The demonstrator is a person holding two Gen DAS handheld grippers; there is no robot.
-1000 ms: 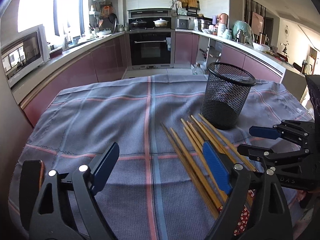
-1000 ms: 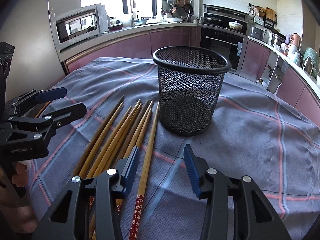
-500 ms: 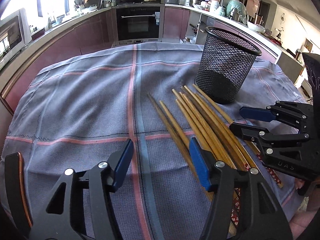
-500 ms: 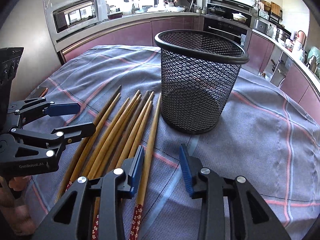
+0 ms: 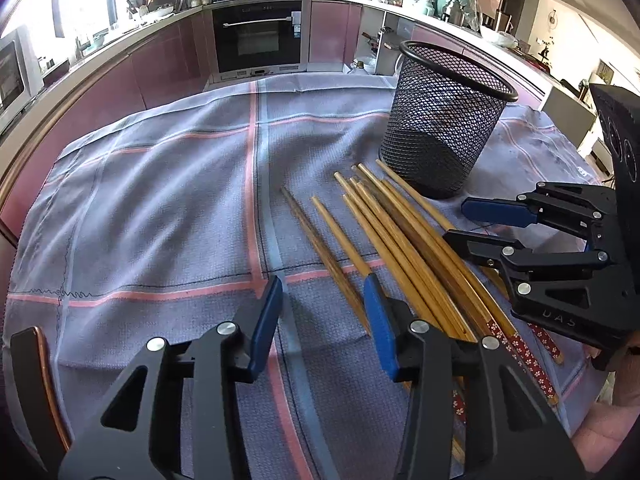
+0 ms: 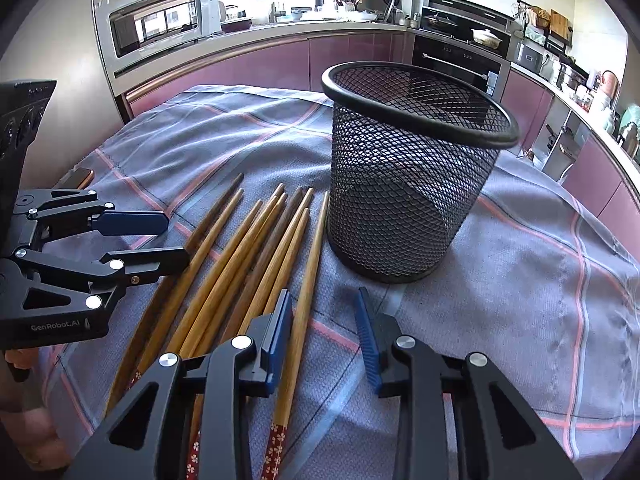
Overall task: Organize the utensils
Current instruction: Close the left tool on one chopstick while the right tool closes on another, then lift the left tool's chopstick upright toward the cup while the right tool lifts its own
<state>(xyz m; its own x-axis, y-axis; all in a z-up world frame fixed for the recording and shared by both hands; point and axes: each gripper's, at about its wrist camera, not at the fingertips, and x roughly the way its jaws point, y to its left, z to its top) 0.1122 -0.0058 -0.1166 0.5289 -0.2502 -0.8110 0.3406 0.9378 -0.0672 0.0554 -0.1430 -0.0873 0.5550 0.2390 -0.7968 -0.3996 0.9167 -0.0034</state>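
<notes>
Several wooden chopsticks (image 5: 404, 236) lie side by side on the checked cloth, their tips pointing at a black mesh cup (image 5: 444, 120) that stands upright and looks empty. My left gripper (image 5: 324, 308) is open, low over the leftmost chopsticks' handle ends. My right gripper (image 6: 324, 320) is open over the rightmost chopstick (image 6: 308, 264), just in front of the mesh cup (image 6: 408, 168). Each gripper shows in the other's view, the right one (image 5: 472, 220) and the left one (image 6: 160, 236), both with jaws apart and empty.
A blue-grey cloth with pink stripes (image 5: 160, 200) covers the table. A phone-like object (image 6: 76, 178) lies at the table's left edge. Kitchen counters, an oven (image 5: 258, 36) and a microwave (image 6: 156, 20) stand beyond the table.
Both grippers have moved forward and lower toward the chopsticks. The left gripper's jaws have narrowed and shifted right toward the pile. The chopsticks and cup have not moved.
</notes>
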